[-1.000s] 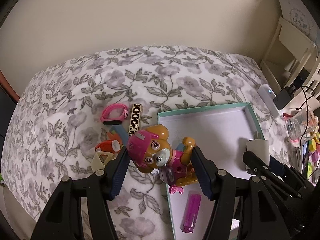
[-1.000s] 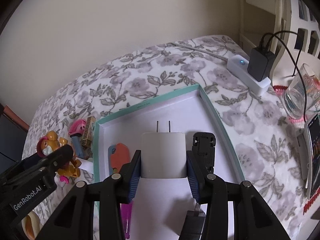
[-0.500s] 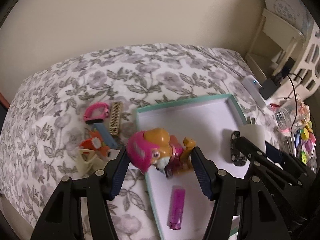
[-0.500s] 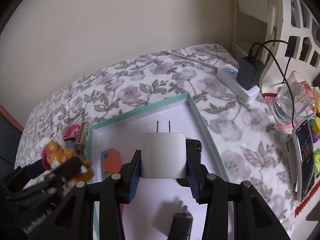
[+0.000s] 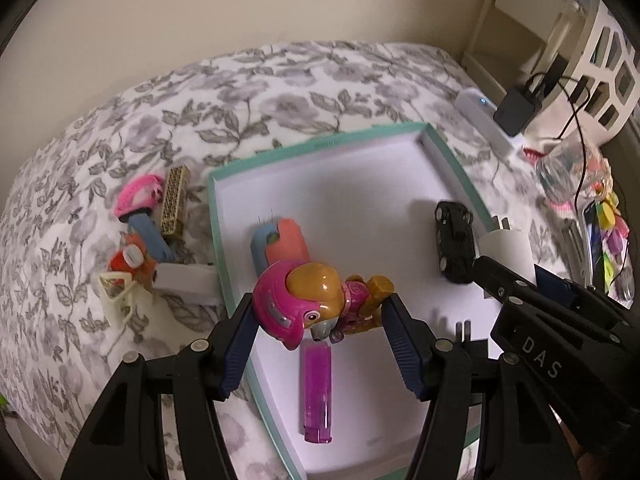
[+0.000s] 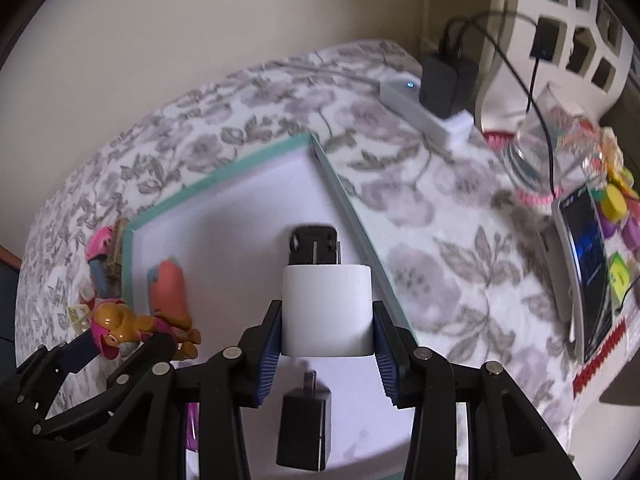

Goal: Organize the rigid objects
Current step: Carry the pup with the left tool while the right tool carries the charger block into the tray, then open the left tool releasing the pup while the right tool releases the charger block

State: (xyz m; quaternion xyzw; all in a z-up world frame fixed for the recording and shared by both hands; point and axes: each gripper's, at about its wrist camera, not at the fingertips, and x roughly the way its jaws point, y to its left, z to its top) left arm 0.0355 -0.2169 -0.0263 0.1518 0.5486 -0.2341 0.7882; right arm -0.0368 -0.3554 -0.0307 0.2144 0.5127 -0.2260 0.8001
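Tray [image 5: 448, 152]: far half of the floor is bare and passable. Toy car [image 5: 454, 240] blocks its right wall; orange-blue case [image 5: 280, 244] and pink lighter [image 5: 317, 392] obstruct the near-left part.

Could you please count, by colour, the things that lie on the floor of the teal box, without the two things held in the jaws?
Black: 2, the toy car and the plug adapter
Magenta: 1, the tube
Orange and blue: 1, the flat case
Total: 4
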